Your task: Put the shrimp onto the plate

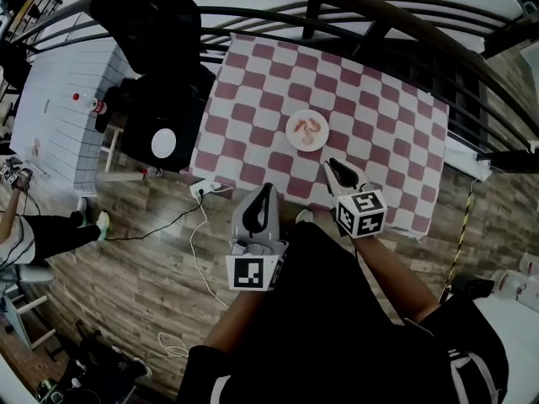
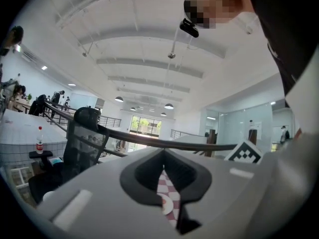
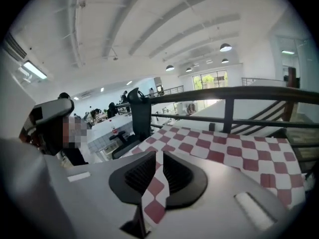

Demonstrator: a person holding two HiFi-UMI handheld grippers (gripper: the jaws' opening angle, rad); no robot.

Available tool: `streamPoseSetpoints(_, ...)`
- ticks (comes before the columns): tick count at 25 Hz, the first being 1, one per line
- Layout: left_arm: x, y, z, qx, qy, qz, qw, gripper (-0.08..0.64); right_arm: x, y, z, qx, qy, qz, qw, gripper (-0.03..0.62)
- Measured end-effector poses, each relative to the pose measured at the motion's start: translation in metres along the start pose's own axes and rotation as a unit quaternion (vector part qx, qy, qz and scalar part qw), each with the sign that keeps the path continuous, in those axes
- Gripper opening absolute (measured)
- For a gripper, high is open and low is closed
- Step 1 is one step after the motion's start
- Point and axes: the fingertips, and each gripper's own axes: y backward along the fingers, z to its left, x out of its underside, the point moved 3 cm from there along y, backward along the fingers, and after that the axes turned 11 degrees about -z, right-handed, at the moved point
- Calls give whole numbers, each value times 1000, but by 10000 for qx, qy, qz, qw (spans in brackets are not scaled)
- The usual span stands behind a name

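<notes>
A white plate (image 1: 291, 130) sits near the middle of the red-and-white checked tablecloth (image 1: 379, 133), and pink shrimp (image 1: 310, 130) lie on it. My right gripper (image 1: 332, 165) hovers over the table's near edge, just short of the plate, jaws a narrow slit apart with nothing between them (image 3: 158, 156). My left gripper (image 1: 268, 188) is held off the table's near edge to the left; its tips meet and hold nothing (image 2: 162, 169). Through its slit a piece of the plate (image 2: 167, 206) shows ahead.
A black office chair (image 1: 160, 74) stands at the table's left end. A dark curved railing (image 1: 354, 15) runs behind the table. A white table (image 1: 59, 99) with a bottle (image 1: 99, 106) is further left. A power strip and cable (image 1: 210, 189) lie on the wooden floor.
</notes>
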Motion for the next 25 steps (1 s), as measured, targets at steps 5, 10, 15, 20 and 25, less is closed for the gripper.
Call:
streamPoseSetpoints(5,-3,2,-18,439,143,-89,9989,9,-17,45,5,384,-21,-568,9976,-2)
streamPoseSetpoints(10,-16,-9,-44,880,177,-237,9957,9,-35,77,7,570,37,-959,9937,-2)
streamPoseSetpoints(15,-26,-16,-64,1192,242,-429,9916,9,-68,109,13,714,79,-1530,9856,-2)
streamPoseSetpoints(20,-27,-26,-86,1616,214,-521,9853,9,-88,137,19,1096,452,-2048,9716,-3)
streamPoseSetpoints(25,-26,-34,-111,2144,99,-513,9753,9,-91,149,16,1470,703,-2098,9641,-3)
